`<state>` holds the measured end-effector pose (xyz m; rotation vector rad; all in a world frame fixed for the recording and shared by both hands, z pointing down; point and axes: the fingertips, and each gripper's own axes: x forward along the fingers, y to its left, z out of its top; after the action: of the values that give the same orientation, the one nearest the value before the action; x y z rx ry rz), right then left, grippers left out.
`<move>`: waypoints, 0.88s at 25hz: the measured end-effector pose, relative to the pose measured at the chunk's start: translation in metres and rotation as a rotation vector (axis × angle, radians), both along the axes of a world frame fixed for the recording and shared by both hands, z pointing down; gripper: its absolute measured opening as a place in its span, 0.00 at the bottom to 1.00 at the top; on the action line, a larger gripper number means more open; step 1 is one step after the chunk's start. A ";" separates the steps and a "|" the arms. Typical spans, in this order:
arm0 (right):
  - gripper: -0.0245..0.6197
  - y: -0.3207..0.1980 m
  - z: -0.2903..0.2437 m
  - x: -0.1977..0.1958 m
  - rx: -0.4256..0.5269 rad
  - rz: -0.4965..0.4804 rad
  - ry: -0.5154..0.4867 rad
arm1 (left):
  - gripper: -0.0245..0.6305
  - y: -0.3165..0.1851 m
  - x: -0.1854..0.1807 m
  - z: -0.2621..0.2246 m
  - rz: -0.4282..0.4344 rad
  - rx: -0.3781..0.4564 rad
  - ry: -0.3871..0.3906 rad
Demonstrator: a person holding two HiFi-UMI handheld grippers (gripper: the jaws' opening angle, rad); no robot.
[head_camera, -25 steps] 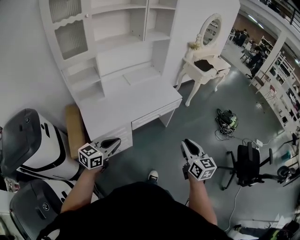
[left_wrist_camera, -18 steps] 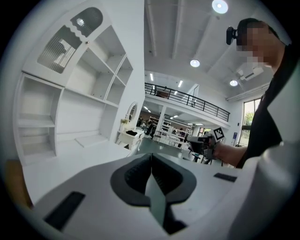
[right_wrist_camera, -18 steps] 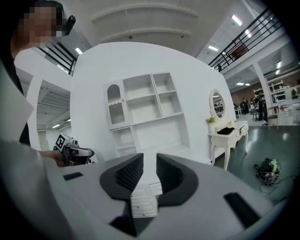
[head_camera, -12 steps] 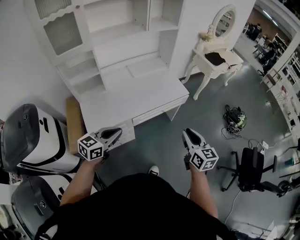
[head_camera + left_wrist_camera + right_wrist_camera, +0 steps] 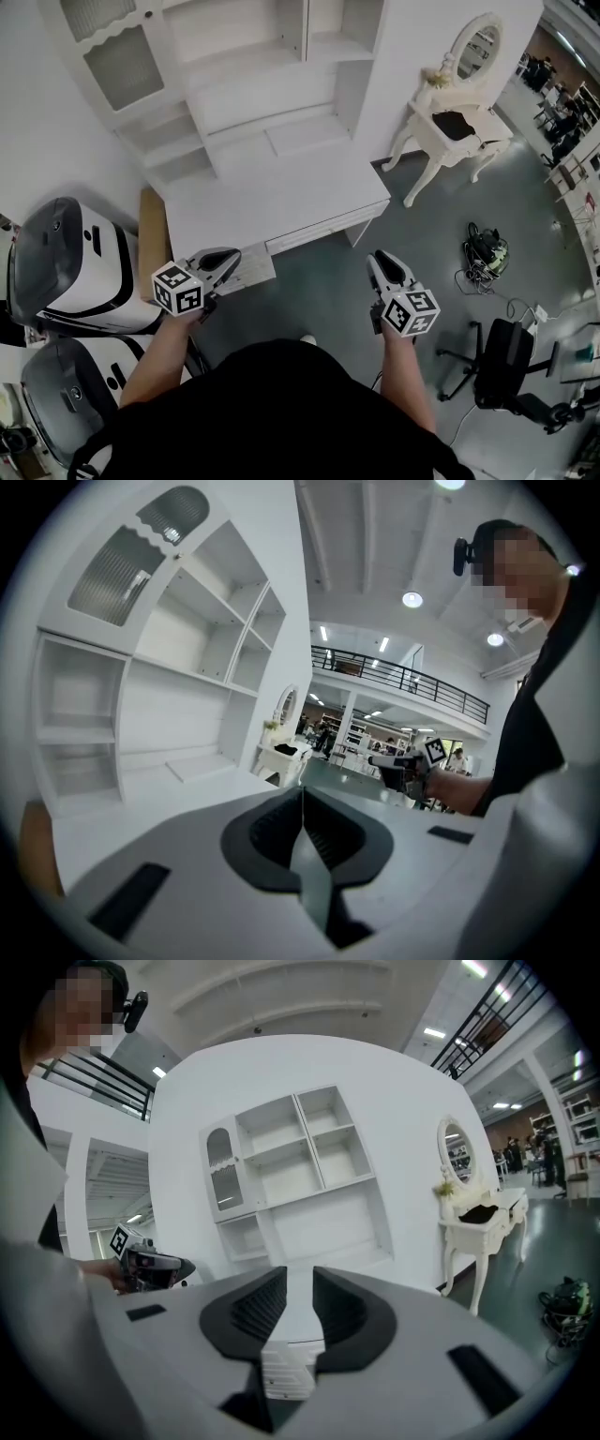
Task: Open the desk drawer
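Note:
The white desk (image 5: 272, 202) with its shelf hutch stands ahead of me; a long drawer front (image 5: 323, 228) runs under its top and looks closed. A small ribbed drawer stack (image 5: 249, 268) sits below the desk's left end. My left gripper (image 5: 223, 257) hovers just before that stack, apart from it, with its jaws together and nothing in them (image 5: 302, 799). My right gripper (image 5: 382, 259) hangs over the grey floor short of the drawer front. Its jaws (image 5: 298, 1283) have just opened a little wider and stand open and empty, with the ribbed stack (image 5: 286, 1372) showing through the gap.
A white vanity table with an oval mirror (image 5: 459, 127) stands to the right of the desk. Two white-and-black machines (image 5: 66, 272) crowd the left, with a brown board (image 5: 150, 239) beside the desk. A black office chair (image 5: 506, 361) and a green cable bundle (image 5: 487, 251) lie at the right.
Both grippers and I have come closer to the desk, whose front edge now lies nearer the jaw tips. The left gripper now hangs just before the ribbed stack.

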<state>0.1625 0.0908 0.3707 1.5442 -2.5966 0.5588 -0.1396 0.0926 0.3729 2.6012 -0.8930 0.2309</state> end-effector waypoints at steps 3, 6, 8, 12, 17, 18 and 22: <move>0.18 -0.016 0.008 0.009 -0.013 -0.023 -0.015 | 0.06 -0.009 0.010 0.007 -0.022 -0.021 -0.014; 0.18 -0.028 0.018 0.017 -0.030 -0.045 -0.020 | 0.06 -0.016 0.024 0.010 -0.028 -0.032 -0.018; 0.19 -0.033 0.022 0.020 -0.040 -0.053 -0.026 | 0.06 -0.018 0.036 0.012 -0.020 -0.039 -0.021; 0.19 -0.038 0.026 0.027 -0.047 -0.058 -0.034 | 0.06 -0.022 0.053 0.016 0.004 -0.050 -0.033; 0.20 -0.050 0.034 0.032 -0.062 -0.048 -0.043 | 0.06 -0.042 0.057 0.021 0.004 -0.064 -0.025; 0.20 -0.051 0.034 0.033 -0.063 -0.042 -0.041 | 0.06 -0.045 0.058 0.023 0.013 -0.067 -0.024; 0.20 -0.059 0.034 0.036 -0.070 -0.010 -0.028 | 0.06 -0.062 0.069 0.029 0.067 -0.075 -0.017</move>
<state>0.1985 0.0314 0.4051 1.5130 -2.5736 0.6676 -0.0710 0.0310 0.4015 2.5660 -0.7880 0.2988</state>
